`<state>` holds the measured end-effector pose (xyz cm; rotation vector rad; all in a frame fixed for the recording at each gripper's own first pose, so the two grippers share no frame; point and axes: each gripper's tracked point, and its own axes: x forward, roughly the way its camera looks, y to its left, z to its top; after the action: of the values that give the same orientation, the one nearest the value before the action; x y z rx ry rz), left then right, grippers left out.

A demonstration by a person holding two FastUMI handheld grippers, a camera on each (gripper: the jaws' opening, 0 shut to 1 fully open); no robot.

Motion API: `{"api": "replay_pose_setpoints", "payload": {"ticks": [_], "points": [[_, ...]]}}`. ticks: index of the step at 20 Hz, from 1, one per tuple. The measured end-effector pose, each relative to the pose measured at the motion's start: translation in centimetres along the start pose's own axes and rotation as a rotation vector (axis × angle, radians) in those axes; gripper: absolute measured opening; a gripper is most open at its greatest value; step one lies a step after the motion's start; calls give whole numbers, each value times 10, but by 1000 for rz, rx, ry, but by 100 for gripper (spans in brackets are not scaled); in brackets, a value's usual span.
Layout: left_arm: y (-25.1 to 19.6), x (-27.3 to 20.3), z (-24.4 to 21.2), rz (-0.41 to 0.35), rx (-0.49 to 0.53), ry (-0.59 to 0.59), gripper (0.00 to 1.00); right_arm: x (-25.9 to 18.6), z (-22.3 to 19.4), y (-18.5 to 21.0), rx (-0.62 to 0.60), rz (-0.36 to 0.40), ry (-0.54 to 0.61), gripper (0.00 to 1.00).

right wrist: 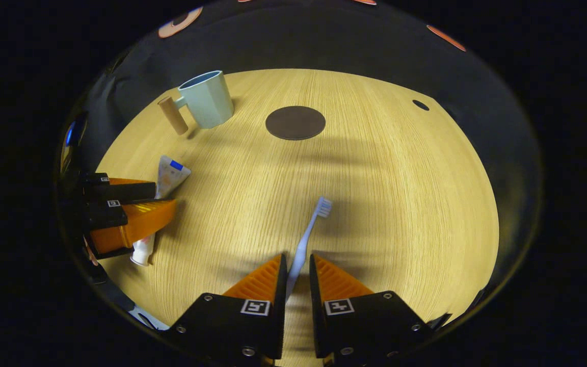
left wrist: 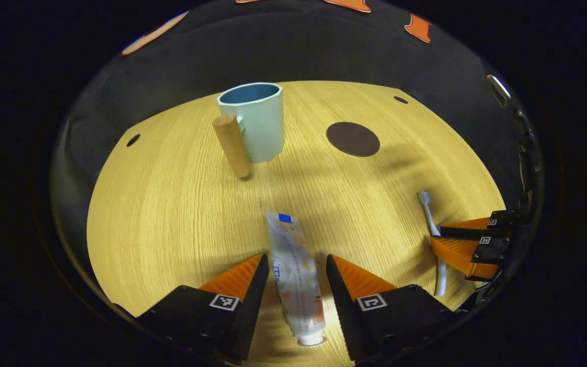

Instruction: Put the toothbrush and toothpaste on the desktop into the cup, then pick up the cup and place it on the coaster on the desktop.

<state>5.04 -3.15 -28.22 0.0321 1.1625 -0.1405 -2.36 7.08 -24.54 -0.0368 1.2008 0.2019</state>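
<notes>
Here you had both claws down at the counter [right wrist: 375, 168] at once, one per item. Your left claw [left wrist: 296, 270] was spread wide around the toothpaste [left wrist: 296, 275], its fingers either side of the tube with gaps showing, so it gripped nothing. The tube lay flat, cap toward you and crimped end toward the cup [left wrist: 255, 122], which suited a straight lift and drop into the cup. Your right claw [right wrist: 296, 272] was nearly closed on the handle of the toothbrush [right wrist: 306, 239]; whether both fingers actually pressed it, I could not tell. The brush lay on the counter with its bristle head pointing away, so a grip low on the handle left the head free. The cup stood upright and empty at the far side, wooden handle toward your left, well apart from the dark coaster [right wrist: 295, 122] beside it.
</notes>
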Motion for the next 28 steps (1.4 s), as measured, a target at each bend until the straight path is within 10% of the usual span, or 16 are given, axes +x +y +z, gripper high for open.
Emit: {"api": "replay_pose_setpoints", "payload": {"ticks": [5, 7, 16, 28], "points": [[0, 6, 10, 12, -28, 13, 46, 5, 10, 3, 95, 25, -3, 7], [1, 7, 27, 9, -63, 16, 13, 7, 14, 14, 63, 33, -34, 5], [7, -7, 169, -64, -84, -124, 17, -18, 36, 24, 106, 121, -170, 2], [17, -55, 199, -85, -52, -405, 6, -63, 68, 25, 147, 199, -329, 3]]}}
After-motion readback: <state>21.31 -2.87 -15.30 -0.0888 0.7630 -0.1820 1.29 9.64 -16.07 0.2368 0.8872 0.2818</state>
